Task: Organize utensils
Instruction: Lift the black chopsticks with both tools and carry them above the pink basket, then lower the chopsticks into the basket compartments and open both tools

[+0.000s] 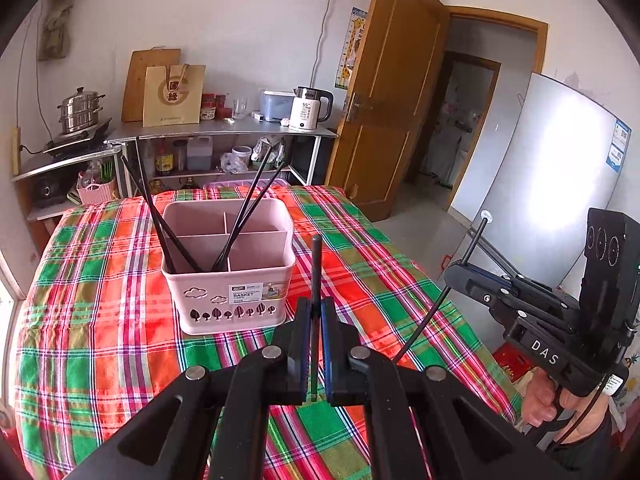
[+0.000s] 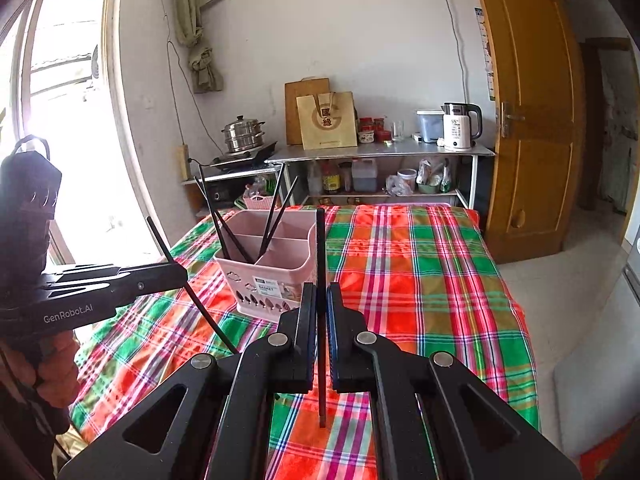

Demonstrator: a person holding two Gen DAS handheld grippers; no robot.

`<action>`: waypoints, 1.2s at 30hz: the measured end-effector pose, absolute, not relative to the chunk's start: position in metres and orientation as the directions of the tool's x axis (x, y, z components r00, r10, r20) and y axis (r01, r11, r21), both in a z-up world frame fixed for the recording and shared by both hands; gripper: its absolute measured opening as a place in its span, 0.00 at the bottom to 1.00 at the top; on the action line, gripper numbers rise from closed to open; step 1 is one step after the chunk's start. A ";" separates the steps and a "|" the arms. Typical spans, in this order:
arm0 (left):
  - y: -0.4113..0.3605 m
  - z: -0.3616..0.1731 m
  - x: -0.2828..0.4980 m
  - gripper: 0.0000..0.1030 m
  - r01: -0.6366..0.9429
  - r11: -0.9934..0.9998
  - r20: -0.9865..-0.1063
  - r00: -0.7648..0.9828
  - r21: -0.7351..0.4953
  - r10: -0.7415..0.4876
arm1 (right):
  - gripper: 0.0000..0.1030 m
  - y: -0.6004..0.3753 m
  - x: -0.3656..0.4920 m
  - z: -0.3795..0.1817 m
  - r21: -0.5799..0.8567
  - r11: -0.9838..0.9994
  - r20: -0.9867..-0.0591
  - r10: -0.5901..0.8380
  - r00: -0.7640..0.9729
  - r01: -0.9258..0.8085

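Note:
A pink divided utensil basket stands on the plaid tablecloth, with several black chopsticks leaning in its compartments. My left gripper is shut on a black chopstick, held upright just in front and right of the basket. My right gripper is shut on another black chopstick, upright, to the right of the basket. The right gripper also shows in the left wrist view with its chopstick. The left gripper shows in the right wrist view.
Behind the table stand metal shelves with a steamer pot, paper bag, jars and kettle. A wooden door and a fridge are at the right. A window is at the left.

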State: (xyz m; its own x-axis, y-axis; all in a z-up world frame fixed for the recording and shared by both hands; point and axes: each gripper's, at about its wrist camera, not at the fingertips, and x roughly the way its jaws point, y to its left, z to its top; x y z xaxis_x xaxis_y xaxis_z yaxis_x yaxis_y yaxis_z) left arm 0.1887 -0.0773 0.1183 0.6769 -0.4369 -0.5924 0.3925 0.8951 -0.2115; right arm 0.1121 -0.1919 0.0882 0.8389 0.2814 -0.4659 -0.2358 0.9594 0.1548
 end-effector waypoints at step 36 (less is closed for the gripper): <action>0.011 0.242 0.258 0.04 0.311 0.933 -0.473 0.804 -0.183 -0.361 | 0.05 -0.128 0.194 0.176 0.194 0.911 -0.259 0.406 0.877 -0.364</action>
